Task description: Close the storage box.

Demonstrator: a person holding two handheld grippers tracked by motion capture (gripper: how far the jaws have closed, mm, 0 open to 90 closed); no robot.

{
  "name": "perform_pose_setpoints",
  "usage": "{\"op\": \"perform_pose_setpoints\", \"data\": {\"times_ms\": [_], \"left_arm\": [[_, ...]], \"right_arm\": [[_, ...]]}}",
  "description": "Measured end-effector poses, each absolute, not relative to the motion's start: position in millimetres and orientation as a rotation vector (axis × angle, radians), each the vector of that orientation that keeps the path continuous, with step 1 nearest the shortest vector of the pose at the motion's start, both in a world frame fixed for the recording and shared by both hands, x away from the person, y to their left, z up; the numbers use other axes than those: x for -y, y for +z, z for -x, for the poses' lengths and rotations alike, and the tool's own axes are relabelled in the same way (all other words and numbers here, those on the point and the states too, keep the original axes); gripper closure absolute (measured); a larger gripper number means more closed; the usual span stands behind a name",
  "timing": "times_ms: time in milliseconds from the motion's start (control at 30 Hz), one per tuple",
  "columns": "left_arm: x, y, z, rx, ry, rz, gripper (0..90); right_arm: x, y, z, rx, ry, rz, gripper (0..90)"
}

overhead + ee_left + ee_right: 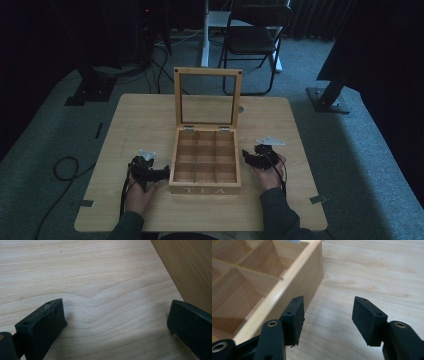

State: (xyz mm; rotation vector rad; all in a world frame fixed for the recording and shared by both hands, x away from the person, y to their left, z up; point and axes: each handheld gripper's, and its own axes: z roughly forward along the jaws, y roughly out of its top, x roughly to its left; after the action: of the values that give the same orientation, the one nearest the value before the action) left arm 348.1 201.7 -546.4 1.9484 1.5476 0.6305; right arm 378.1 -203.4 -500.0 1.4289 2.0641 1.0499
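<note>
The left gripper (115, 322) is hovering wide apart over the desk (87, 277), holding nothing. The right gripper (328, 320) is sitting partly apart, empty, beside the tea box (294, 277)

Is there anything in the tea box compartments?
No, in the high view every compartment of the open tea box shows only bare wood, and the right gripper view shows the nearer ones bare too.

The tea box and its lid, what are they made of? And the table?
The tea box looks like light, smooth wood: grain lines show on its wall and dividers. Its raised lid is a wooden frame around a clear pane, glass or plastic, since the table shows through it. The table looks like pale wood or a wood-look top, with wavy grain and a matte finish.
</note>
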Motion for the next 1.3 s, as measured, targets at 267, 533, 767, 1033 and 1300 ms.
{"op": "perform_pose_setpoints", "data": {"times_ms": [267, 533, 767, 1033, 1300], "left_arm": [[-201.7, -546.5, -348.1, -1.547, 0.631, -1.948, 1.6], [-201.7, -546.5, -348.1, -1.547, 0.631, -1.947, 1.6], [-201.8, -546.5, -348.1, -1.546, 0.630, -1.949, 1.6], [-201.7, -546.5, -348.1, -1.546, 0.631, -1.948, 1.6], [-201.7, -546.5, -348.2, -1.547, 0.631, -1.948, 1.6]], "right_arm": [[197.2, -478.7, -389.9, -2.090, 1.040, -1.369, 38.9], [192.6, -459.5, -406.7, -2.088, 1.047, -1.345, 38.0], [194.1, -443.5, -422.3, -2.057, 1.113, -1.344, 38.3], [182.7, -429.7, -436.7, -2.066, 1.099, -1.308, 38.2], [175.5, -413.9, -455.3, -2.059, 1.120, -1.295, 34.8]]}}
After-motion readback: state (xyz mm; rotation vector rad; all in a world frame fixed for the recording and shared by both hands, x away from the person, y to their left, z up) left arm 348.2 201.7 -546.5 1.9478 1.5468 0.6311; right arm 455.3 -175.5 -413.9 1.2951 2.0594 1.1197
